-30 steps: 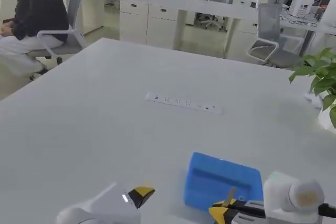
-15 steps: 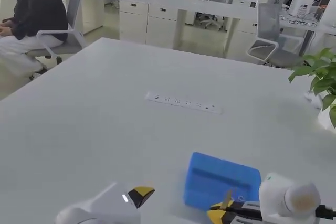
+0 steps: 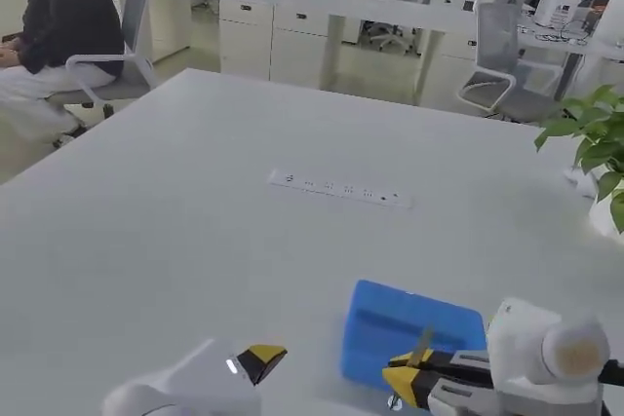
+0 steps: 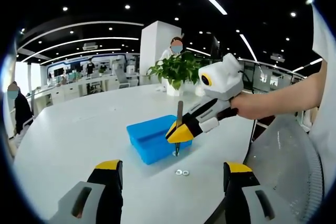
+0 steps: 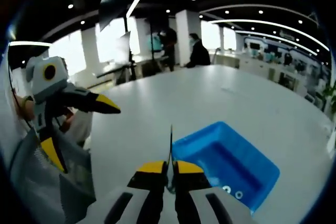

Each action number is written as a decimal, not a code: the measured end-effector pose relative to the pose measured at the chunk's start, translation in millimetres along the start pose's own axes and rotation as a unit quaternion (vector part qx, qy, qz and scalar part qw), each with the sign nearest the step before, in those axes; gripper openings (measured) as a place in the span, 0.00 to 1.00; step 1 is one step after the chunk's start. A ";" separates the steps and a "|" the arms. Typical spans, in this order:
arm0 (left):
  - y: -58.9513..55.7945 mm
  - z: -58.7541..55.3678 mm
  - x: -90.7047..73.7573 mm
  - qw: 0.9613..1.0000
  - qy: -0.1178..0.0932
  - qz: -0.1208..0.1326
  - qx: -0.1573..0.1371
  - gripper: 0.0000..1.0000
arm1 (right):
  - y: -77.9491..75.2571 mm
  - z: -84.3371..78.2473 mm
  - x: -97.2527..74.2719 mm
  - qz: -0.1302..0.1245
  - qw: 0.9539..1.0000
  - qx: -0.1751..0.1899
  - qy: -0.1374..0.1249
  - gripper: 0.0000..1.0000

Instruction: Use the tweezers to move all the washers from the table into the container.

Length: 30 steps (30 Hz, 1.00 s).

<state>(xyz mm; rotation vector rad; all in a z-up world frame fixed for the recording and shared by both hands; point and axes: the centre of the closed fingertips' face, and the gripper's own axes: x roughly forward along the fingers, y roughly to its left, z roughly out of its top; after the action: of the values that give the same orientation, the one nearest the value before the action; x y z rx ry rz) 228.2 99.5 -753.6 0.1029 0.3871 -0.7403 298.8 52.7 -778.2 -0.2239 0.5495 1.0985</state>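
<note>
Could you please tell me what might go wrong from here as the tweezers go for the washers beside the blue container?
1. The washers lie flat and close together near the edge of the table; a nudge from the tweezers could flick one off.
2. The right tongs are shut on the thin tweezers; pressing on the table may twist them loose.
</note>
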 end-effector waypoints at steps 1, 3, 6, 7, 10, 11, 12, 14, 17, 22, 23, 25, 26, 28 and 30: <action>-0.1 -0.1 0.1 1.000 0.000 0.000 0.000 0.80 | 0.5 6.2 -1.9 0.004 1.000 0.002 -0.007 0.03; -0.1 0.0 0.3 1.000 0.000 0.000 -0.001 0.80 | -0.8 16.4 -5.1 0.005 1.000 0.003 -0.018 0.03; 0.3 0.3 0.2 1.000 -0.001 0.001 -0.002 0.80 | -5.1 28.7 -8.1 0.000 1.000 -0.003 -0.031 0.03; 0.3 0.4 0.2 1.000 -0.002 0.002 -0.002 0.80 | -9.2 32.0 -8.6 -0.004 0.999 -0.002 -0.033 0.03; 0.2 1.6 0.1 1.000 -0.005 0.001 -0.003 0.80 | -20.1 35.2 -8.1 -0.014 0.999 0.002 -0.035 0.03; 0.1 2.1 0.0 1.000 -0.006 0.001 -0.003 0.80 | -26.1 35.6 -7.7 -0.020 0.999 0.004 -0.035 0.03; 0.0 2.0 0.1 1.000 -0.006 0.001 -0.004 0.80 | -30.5 35.4 -7.5 -0.024 0.999 0.007 -0.035 0.03; 0.2 1.8 0.1 1.000 -0.005 0.002 -0.003 0.80 | -41.4 35.2 -6.8 -0.034 0.999 0.015 -0.036 0.03; 0.8 2.5 0.0 1.000 -0.008 0.003 -0.004 0.80 | -56.6 32.5 -4.8 -0.046 0.998 0.034 -0.035 0.03; 2.3 2.9 -0.5 1.000 -0.010 0.006 -0.005 0.80 | -78.0 24.8 -0.2 -0.063 0.996 0.066 -0.025 0.03; 2.5 3.0 -0.6 1.000 -0.010 0.006 -0.005 0.80 | -80.7 23.9 1.1 -0.063 0.995 0.074 -0.025 0.03; 3.0 2.7 -0.8 1.000 -0.009 0.007 -0.005 0.80 | -83.7 22.5 3.4 -0.064 0.994 0.082 -0.025 0.03; 3.2 3.1 -0.9 1.000 -0.010 0.008 -0.005 0.80 | -84.7 21.5 4.6 -0.063 0.994 0.085 -0.024 0.03; 3.2 3.2 -1.1 1.000 -0.011 0.007 -0.007 0.80 | -87.7 18.2 7.5 -0.066 0.993 0.093 -0.019 0.03; 3.1 2.8 -1.1 1.000 -0.009 0.007 -0.006 0.80 | -88.6 14.7 10.2 -0.065 0.993 0.095 -0.013 0.03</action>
<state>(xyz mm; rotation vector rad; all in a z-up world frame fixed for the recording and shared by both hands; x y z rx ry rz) 230.4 101.9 -750.7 0.0879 0.3725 -0.7255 385.5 27.3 -779.5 -0.0787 0.6039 0.9145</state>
